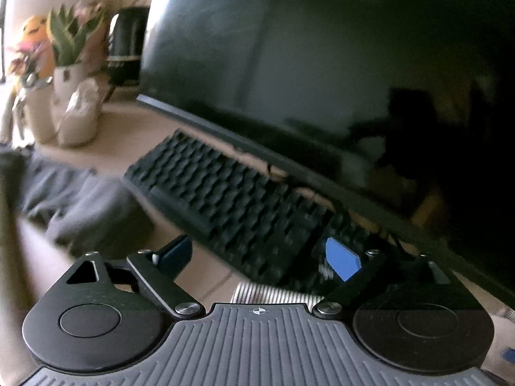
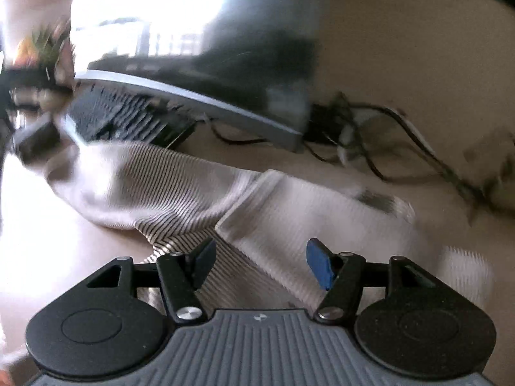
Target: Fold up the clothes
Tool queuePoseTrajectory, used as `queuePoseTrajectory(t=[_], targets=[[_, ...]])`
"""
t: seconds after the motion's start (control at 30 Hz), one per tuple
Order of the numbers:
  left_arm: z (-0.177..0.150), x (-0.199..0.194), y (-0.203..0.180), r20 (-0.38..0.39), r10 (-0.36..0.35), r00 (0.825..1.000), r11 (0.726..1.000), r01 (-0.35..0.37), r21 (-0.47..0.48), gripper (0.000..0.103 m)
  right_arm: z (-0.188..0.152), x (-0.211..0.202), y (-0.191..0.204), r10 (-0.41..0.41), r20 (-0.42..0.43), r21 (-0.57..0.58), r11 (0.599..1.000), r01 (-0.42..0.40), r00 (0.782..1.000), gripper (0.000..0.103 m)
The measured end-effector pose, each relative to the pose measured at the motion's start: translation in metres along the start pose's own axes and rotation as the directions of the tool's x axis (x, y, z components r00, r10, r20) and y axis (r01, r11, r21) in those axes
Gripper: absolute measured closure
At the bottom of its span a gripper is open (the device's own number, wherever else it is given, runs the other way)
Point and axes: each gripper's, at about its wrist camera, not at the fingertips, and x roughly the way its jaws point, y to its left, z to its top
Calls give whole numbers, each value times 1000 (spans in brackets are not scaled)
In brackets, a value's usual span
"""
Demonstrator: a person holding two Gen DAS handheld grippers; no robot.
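While both views are smeared by blur, the main things can be made out. Seen from the left wrist, the left gripper (image 1: 257, 259) has its blue-padded fingers (image 1: 341, 259) spread wide with nothing between them, poised above a black keyboard (image 1: 231, 199) that runs diagonally across a beige desk (image 1: 135, 122). Behind the keyboard stands a large dark monitor (image 1: 322, 64). At the far left sit potted plants in pale vases (image 1: 75, 74) and an orange plush toy (image 1: 33, 32) (too blurred for detail). A dark grey garment (image 1: 80, 199) lies crumpled on the desk, left of the keyboard. A strip of striped cloth shows just under the gripper's nose.

From the right wrist, the right gripper (image 2: 259, 262) is also parted, its pads touching nothing. Beneath and beyond it, a striped garment (image 2: 154, 186), pale with fine dark lines, is spread over the desk, partly doubled over itself, its far-left end reaching the keyboard. A tangle of black cables (image 2: 370, 135) lies at the far right, beside the monitor's corner.
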Motion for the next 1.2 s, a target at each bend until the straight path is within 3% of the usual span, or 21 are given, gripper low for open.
queuePoseTrajectory(t=[0.2,0.3,0.33,0.5,0.6,0.67,0.7,0.8,0.93,0.97,1.0,1.1,1.17,1.2], targets=[[-37,-40,-15,-107,-103,989,994,107,38,7,4,38,27,-51,17,-131,990,53,999,48],[-56,-48,-33,-166,-151,975,984,163,66,7,10,39,28,-55,9,-140,989,55,998,89],[-61,-47,-35,-180,-163,970,981,178,75,7,10,37,25,-53,11,-124,991,54,999,93],[-73,-38,-53,-245,-213,946,966,241,91,6,6,-10,-5,-128,66,-6,992,129,989,94],[-79,-29,-71,-283,-275,919,945,313,99,6,1,-61,-40,-235,98,99,969,226,967,94],[-84,-25,-87,-310,-322,895,922,371,112,6,-4,-99,-64,-330,113,174,935,308,937,94],[-87,-24,-95,-326,-348,879,907,403,118,6,-5,-120,-74,-390,131,203,911,360,912,94],[-99,-27,-125,-381,-430,819,846,513,148,6,-6,-175,-92,-558,188,254,823,508,808,94],[-117,-37,-156,-444,-488,751,764,614,199,5,-5,-224,-96,-722,254,252,692,677,644,93],[-123,-40,-160,-459,-494,739,748,630,210,5,-6,-230,-96,-742,259,248,670,699,619,93],[-128,-43,-163,-473,-495,729,735,642,219,5,-8,-233,-95,-750,256,245,660,710,610,93],[-143,-49,-168,-508,-488,710,710,661,242,5,-23,-225,-90,-741,199,221,672,707,642,92],[-150,-52,-168,-524,-477,706,705,663,252,5,-39,-214,-84,-721,143,193,692,695,678,81],[-153,-53,-167,-530,-472,705,703,663,256,5,-46,-210,-81,-709,119,185,704,686,695,66]])
